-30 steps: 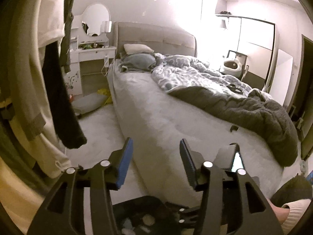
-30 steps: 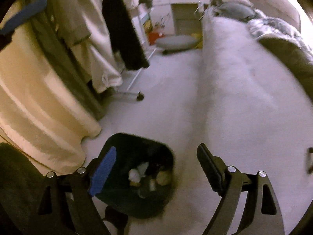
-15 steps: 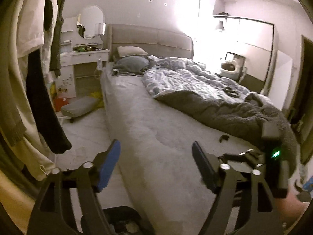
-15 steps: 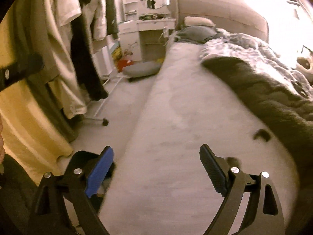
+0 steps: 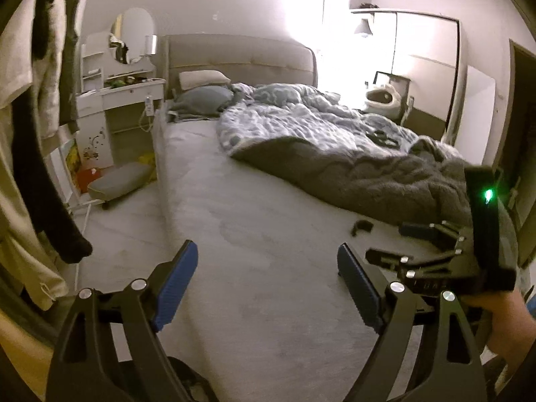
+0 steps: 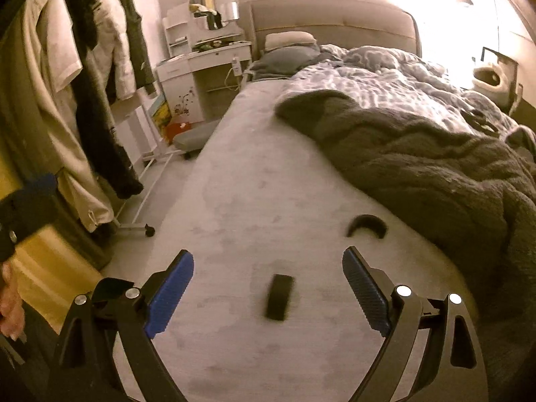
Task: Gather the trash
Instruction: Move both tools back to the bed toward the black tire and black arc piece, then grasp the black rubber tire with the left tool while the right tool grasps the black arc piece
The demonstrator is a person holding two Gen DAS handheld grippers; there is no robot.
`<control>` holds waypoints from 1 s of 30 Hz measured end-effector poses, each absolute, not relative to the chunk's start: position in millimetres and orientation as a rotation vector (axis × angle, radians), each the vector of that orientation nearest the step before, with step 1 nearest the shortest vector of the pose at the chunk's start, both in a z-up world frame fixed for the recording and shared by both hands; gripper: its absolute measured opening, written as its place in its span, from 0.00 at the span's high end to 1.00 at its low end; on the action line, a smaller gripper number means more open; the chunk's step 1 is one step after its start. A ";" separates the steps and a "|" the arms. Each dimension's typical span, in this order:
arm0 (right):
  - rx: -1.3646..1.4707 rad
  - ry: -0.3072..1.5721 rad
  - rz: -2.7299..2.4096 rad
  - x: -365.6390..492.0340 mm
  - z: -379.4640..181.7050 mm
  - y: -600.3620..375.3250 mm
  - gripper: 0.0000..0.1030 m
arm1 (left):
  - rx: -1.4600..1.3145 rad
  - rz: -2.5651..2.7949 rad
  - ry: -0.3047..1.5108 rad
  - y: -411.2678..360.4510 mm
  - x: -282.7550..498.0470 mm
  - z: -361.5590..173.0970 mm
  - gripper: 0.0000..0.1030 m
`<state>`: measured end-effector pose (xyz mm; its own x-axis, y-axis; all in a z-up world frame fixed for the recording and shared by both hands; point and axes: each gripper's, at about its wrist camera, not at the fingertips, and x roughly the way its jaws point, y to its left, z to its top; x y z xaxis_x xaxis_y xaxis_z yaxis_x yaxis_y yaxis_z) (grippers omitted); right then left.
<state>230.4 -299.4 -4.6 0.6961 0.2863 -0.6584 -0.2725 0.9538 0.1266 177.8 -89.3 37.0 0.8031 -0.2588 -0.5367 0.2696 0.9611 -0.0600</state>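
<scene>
Two grippers, both spread wide and holding nothing, over the near end of a bed (image 5: 268, 234).

Left gripper (image 5: 268, 281): blue pads far apart, bare grey sheet between them. Right gripper (image 6: 268, 288): blue pads equally far apart; also seen from the left wrist view at the right edge, with a green light lit on its body.

Trash, item 1: small dark block (image 6: 279, 296) lying on the sheet, between the right gripper's fingers but untouched by either; slightly blurred, so its nature cannot be told.

Trash, item 2: dark curved piece (image 6: 365, 225) on the sheet, beyond the right finger, just beside the edge of the dark blanket (image 6: 435, 167). Same piece (image 5: 361, 226) in the left view, ahead of the right gripper.

Bedding: dark blanket over the right side, patterned duvet (image 5: 294, 124) behind it, two pillows (image 5: 204, 98) at the headboard.

Surroundings: white dressing table (image 5: 124, 97) with oval mirror left of the headboard; clothes (image 6: 83, 83) hanging at far left; grey cushion (image 5: 117, 179) on the floor beside the bed.
</scene>
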 end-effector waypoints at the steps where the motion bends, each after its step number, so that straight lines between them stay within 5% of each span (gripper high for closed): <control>1: 0.022 0.741 0.307 232.3 -5.9 -305.6 0.11 | 0.027 -0.286 0.575 -95.7 179.0 34.7 0.15; 30: 0.111 0.805 0.278 283.5 -28.2 -368.1 0.11 | 0.123 -0.400 0.748 -215.9 223.0 -55.7 0.17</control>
<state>283.5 -368.1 -28.2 0.6593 0.2868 -0.6950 -0.2031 0.9580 0.2027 223.0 -215.9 -55.7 0.6620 -0.3094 -0.6827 0.3956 0.9179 -0.0324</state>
